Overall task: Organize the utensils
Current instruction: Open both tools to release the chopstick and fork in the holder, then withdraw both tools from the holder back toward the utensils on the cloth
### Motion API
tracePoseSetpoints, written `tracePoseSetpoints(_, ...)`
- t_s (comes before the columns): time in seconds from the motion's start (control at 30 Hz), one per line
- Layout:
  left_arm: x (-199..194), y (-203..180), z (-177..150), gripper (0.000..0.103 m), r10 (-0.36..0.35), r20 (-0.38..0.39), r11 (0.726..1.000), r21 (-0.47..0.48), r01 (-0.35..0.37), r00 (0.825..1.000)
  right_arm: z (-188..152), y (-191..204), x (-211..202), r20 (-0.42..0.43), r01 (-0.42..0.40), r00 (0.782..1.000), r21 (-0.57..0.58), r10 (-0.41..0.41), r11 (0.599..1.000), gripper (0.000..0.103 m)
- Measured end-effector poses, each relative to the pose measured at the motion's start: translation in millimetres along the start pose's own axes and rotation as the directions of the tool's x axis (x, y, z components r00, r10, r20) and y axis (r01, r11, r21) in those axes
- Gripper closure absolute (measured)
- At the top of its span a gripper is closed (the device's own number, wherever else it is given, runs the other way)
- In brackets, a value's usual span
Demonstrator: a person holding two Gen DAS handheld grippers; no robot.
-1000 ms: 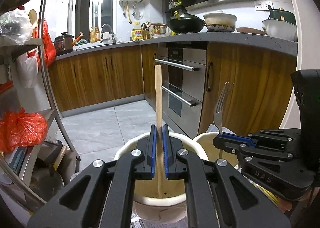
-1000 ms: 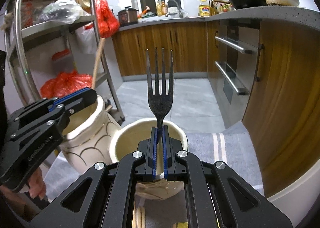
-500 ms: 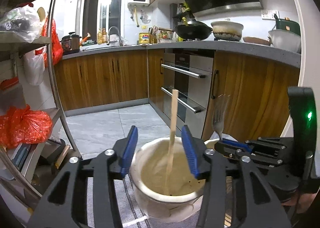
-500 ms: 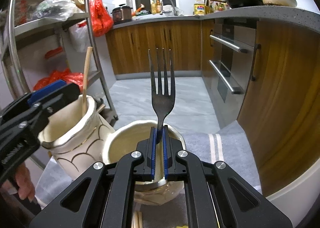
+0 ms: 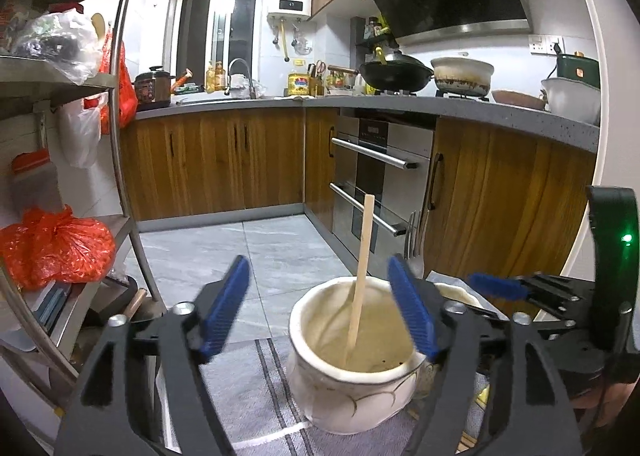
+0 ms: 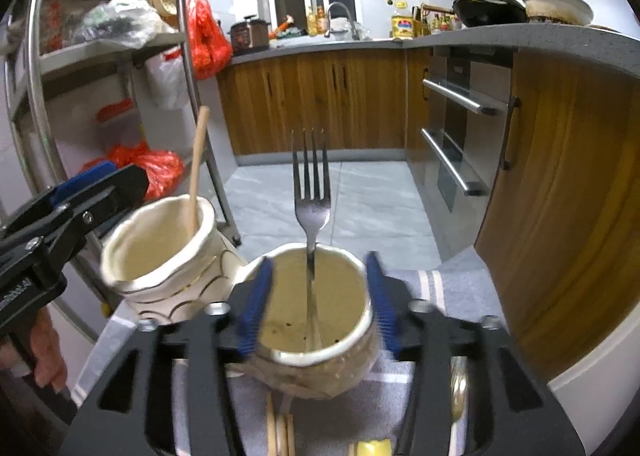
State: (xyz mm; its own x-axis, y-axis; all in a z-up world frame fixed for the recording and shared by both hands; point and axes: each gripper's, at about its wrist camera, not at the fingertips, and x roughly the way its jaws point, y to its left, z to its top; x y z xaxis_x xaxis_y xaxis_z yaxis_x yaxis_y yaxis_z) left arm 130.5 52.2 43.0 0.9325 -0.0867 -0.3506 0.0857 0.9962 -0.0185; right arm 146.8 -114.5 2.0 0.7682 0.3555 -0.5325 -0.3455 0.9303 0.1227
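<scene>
A wooden chopstick [image 5: 360, 276] stands tilted in a cream ceramic jar [image 5: 352, 380], also in the right wrist view [image 6: 160, 252]. My left gripper [image 5: 320, 312] is open, its blue pads on either side above that jar, holding nothing. A metal fork [image 6: 311, 191] stands tines up in a second cream jar [image 6: 320, 368]. My right gripper [image 6: 318, 296] is open, its pads straddling this jar's rim, clear of the fork. The right gripper [image 5: 520, 288] shows at the right of the left wrist view.
Both jars stand on a grey striped cloth [image 6: 440, 288]. More chopsticks [image 6: 280, 432], a spoon [image 6: 458, 396] and a yellow item [image 6: 370, 448] lie near the front edge. A metal shelf rack [image 5: 120, 175] stands left; wooden cabinets and an oven [image 5: 380, 183] stand right.
Both grippers have opened. The left let the chopstick go into its jar and drew back. The right released the fork, which now stands lower in the second jar.
</scene>
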Motion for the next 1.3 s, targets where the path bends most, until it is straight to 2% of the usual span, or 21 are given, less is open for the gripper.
tracePoseSetpoints(0.03,-4.1,0.6,0.3,0.011,0.007,0.01,1.0,-0.001,-0.007,1.0,-0.6,-2.6,-5.0,0.01,0.002,1.0,0.005,-0.002,1.0,0.024)
tracePoseSetpoints(0.07,-10.5,1.4,0.9,0.007,0.023,0.029,1.0,-0.002,-0.022,0.999,-1.6,-5.3,-10.4,0.021,0.001,1.0,0.012,-0.001,1.0,0.016)
tracePoseSetpoints(0.1,-15.5,1.8,1.2,0.005,0.032,0.045,0.999,-0.003,-0.032,0.998,-3.1,-10.3,-17.7,0.036,0.006,0.999,0.024,-0.007,1.0,0.009)
tracePoseSetpoints(0.17,-24.5,2.8,1.8,0.005,0.038,0.061,0.999,-0.006,-0.038,0.997,-4.7,-16.3,-27.3,0.06,0.023,0.998,0.039,-0.025,0.999,0.006)
tracePoseSetpoints(0.3,-34.9,2.0,1.5,0.005,0.033,0.061,0.999,-0.008,-0.032,0.998,-10.2,-29.5,-51.5,0.126,0.105,0.986,0.046,-0.111,0.993,0.005)
tracePoseSetpoints(0.4,-41.7,-0.3,-1.0,0.005,0.032,0.06,0.999,-0.003,-0.032,0.998,-13.9,-37.6,-62.9,0.145,0.154,0.976,0.053,-0.16,0.987,0.005)
tracePoseSetpoints(0.6,-48.1,-8.8,-13.0,0.005,0.008,0.015,0.999,0.031,-0.008,1.0,-24.5,-46.5,-81.4,0.175,0.187,0.966,0.036,-0.191,0.982,0.005)
tracePoseSetpoints(0.9,-50.4,-17.8,-32.7,0.005,0.007,-0.053,0.998,0.065,-0.003,0.999,-43.4,-61.2,-93.2,0.148,0.248,0.959,-0.015,-0.243,0.969,0.005)
tracePoseSetpoints(0.97,-51.6,-17.9,-38.8,0.005,0.004,-0.048,0.998,0.059,-0.001,0.999,-48.5,-64.9,-94.9,0.14,0.248,0.96,-0.019,-0.243,0.969,0.005)
tracePoseSetpoints(1.3,-46.7,-40.5,-68.1,0.005,-0.046,-0.167,0.996,0.067,0.057,0.985,-77.8,-95.3,-89.1,0.019,0.249,0.968,0.008,-0.249,0.968,0.005)
